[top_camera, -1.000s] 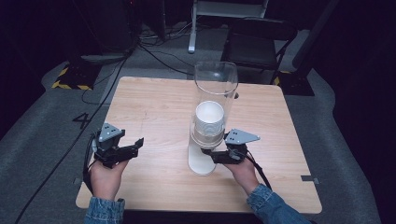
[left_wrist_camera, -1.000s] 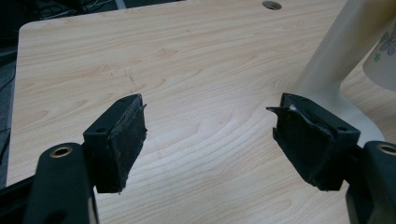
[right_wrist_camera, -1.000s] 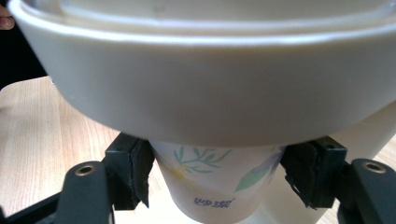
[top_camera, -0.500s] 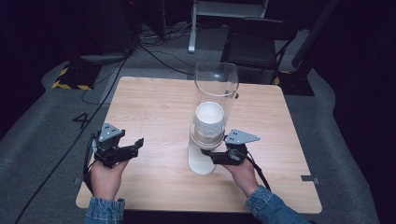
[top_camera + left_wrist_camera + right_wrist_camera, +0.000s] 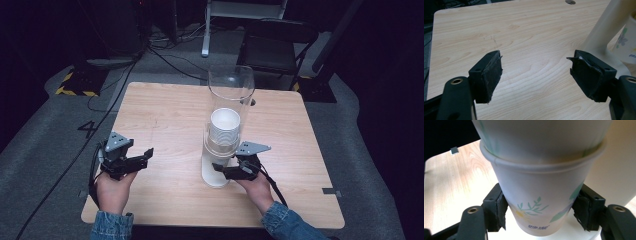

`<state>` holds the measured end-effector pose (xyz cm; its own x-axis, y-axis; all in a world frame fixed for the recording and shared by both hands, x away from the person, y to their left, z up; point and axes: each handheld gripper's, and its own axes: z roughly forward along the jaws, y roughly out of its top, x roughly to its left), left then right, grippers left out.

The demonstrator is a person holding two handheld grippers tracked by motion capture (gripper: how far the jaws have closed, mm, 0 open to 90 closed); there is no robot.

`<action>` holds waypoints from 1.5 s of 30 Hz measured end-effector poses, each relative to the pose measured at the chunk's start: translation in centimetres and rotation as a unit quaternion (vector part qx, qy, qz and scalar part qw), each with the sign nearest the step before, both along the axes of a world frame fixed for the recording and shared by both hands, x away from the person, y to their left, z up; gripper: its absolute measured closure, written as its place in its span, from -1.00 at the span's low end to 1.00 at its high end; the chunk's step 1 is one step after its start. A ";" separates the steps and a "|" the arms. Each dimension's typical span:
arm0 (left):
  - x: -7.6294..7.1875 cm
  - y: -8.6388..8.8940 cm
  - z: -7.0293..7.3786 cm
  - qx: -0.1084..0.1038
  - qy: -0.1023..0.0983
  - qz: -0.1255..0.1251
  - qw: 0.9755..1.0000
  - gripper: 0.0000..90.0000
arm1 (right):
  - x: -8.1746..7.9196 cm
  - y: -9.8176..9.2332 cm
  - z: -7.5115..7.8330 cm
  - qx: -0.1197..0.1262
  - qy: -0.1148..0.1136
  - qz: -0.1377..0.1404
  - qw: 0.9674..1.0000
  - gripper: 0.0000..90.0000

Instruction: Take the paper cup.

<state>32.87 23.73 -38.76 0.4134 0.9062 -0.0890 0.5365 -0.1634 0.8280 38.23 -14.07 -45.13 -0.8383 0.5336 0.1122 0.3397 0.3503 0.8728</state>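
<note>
Right gripper view looks straight at the lowest cup [image 5: 541, 202] of a nested stack: its two black jaws stand one at each side of the cup's lower wall, pads [image 5: 502, 211] pressed against the paper, so the right gripper [image 5: 541, 216] is clamped on that cup. Those jaws have just been closing, with the cup between them. The cup is white with a leafy print and small lettering near its base, which sits just above the line between the jaw tips. Its rolled rim lies above the jaws, and the next cup [image 5: 541, 137] up is seated inside it. Behind the right-hand jaw rises the cream stand [image 5: 609, 170], and under the cup a pale base shows.

From the high view, the right gripper [image 5: 225, 171] reaches in at the foot of the clear tube [image 5: 230, 100], where the stack hangs, with the cup [image 5: 216, 159] at its tips.

The left gripper [image 5: 536, 67] is released: its jaws stand wide apart with nothing but bare table [image 5: 499, 30] between and beyond them. The stand [image 5: 604, 32] leans up past the right-hand jaw's outer side, a printed cup [image 5: 627, 42] just beyond it. In the high view this gripper [image 5: 142, 157] rests well to the side of the tube, apart from the stack
</note>
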 end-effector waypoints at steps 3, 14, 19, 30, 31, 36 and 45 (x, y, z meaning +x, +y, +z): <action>0.0 0.1 0.0 -0.001 0.000 -0.001 1.000 -0.45 | -0.2 0.1 -0.1 -0.003 -0.022 0.001 1.000 -0.21; 0.2 0.1 -0.3 -0.001 0.006 0.000 1.000 -0.45 | -0.4 -0.1 -0.6 -0.054 -0.026 -0.001 0.998 -0.22; 0.5 0.0 -0.4 -0.001 0.009 -0.001 1.000 -0.45 | -0.6 -0.1 -1.0 -0.071 -0.022 0.003 0.997 -0.23; 1.6 -0.7 -0.5 0.001 0.012 -0.015 1.000 -0.45 | -1.0 -1.0 -1.4 -0.069 -0.015 0.000 0.997 -0.24; 1.6 -0.7 -0.5 0.001 0.012 -0.015 1.000 -0.45 | -1.1 -1.1 -1.3 -0.070 -0.014 0.000 0.997 -0.24; 2.2 -1.2 -0.5 0.001 0.013 -0.020 1.000 -0.45 | -1.5 -1.7 -1.1 -0.080 -0.018 -0.002 0.997 -0.24; 3.1 -2.0 -0.6 0.000 0.014 -0.030 0.999 -0.45 | -1.9 -2.5 -1.5 -0.092 -0.011 -0.006 0.996 -0.23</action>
<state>35.95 21.70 -39.38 0.4646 0.8796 -0.1019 0.5492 -0.1959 0.8124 36.35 -16.55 -46.59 -0.8329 0.5534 -0.0077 0.3259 0.5018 0.8013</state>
